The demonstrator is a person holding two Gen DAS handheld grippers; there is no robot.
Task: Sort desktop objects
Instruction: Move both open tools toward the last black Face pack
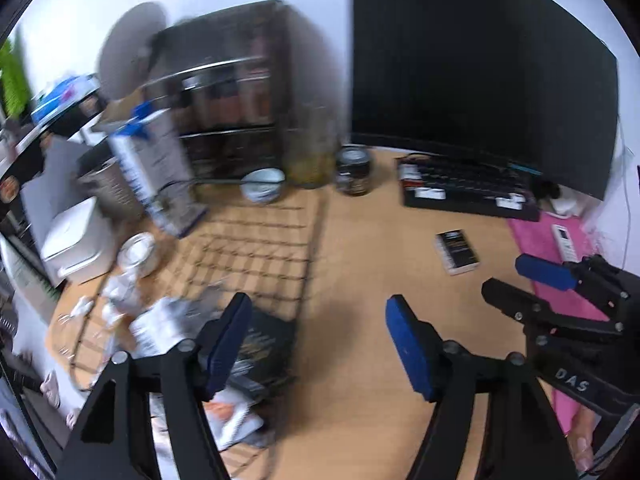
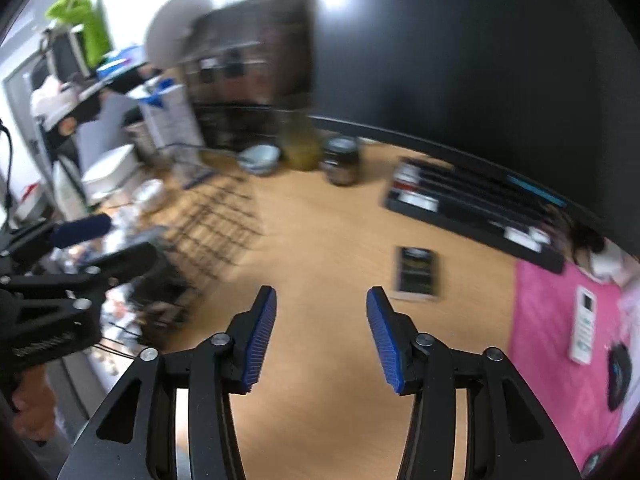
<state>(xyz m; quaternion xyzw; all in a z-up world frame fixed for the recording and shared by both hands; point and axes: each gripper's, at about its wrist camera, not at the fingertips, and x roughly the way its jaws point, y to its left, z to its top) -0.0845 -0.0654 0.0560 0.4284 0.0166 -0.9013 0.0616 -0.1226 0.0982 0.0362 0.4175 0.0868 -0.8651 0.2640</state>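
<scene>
My left gripper [image 1: 318, 320] is open and empty above the wooden desk [image 1: 360, 264]; a dark book [image 1: 260, 352] and papers lie under its left finger. My right gripper [image 2: 320, 304] is open and empty over bare desk [image 2: 320, 240]. A small black card box [image 1: 458, 251] lies ahead, also in the right wrist view [image 2: 416, 274]. A dark jar [image 1: 353, 171] [image 2: 341, 161], a blue-white bowl [image 1: 263, 185] [image 2: 259, 158] and a yellowish jar [image 1: 310, 160] stand at the back. A white remote [image 2: 583, 325] lies on a pink cloth [image 2: 560, 344]. Both views are blurred.
A black monitor [image 1: 480, 64] and keyboard [image 1: 468, 190] fill the back right. A dark shelf unit [image 1: 240, 92], a blue-white carton [image 1: 156, 168], a white box [image 1: 76, 236] and a wire rack [image 1: 256, 240] crowd the left. The right gripper [image 1: 532, 284] shows at the left view's right edge.
</scene>
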